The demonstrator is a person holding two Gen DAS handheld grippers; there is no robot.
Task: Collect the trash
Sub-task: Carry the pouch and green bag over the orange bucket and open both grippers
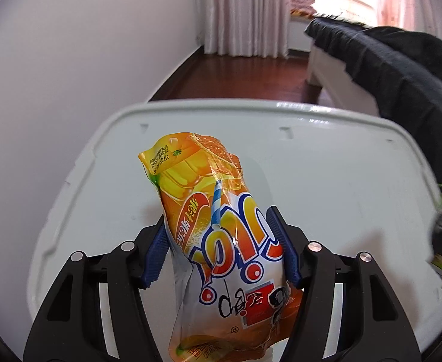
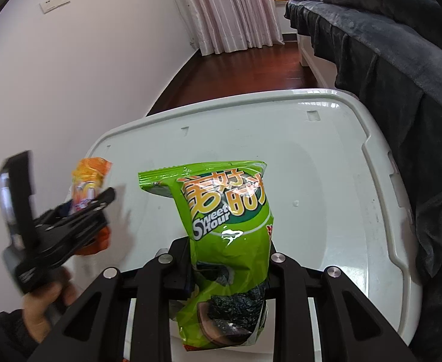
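Pick-up step: the orange pouch (image 1: 221, 235) is clamped in the left gripper (image 1: 221, 244). The green packet (image 2: 227, 235) is pinched by the right gripper (image 2: 230, 271). A trash container is required next; none is visible.

An orange juice pouch (image 1: 221, 241) with a blue striped straw (image 1: 216, 208) is held up above the white lid (image 1: 341, 181). A green snack bag (image 2: 230, 235), crinkled and shiny, is held upright above the same lid.

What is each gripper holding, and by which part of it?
Left gripper clamps the orange juice pouch across its middle. Right gripper pinches the green seaweed snack bag around its lower half.
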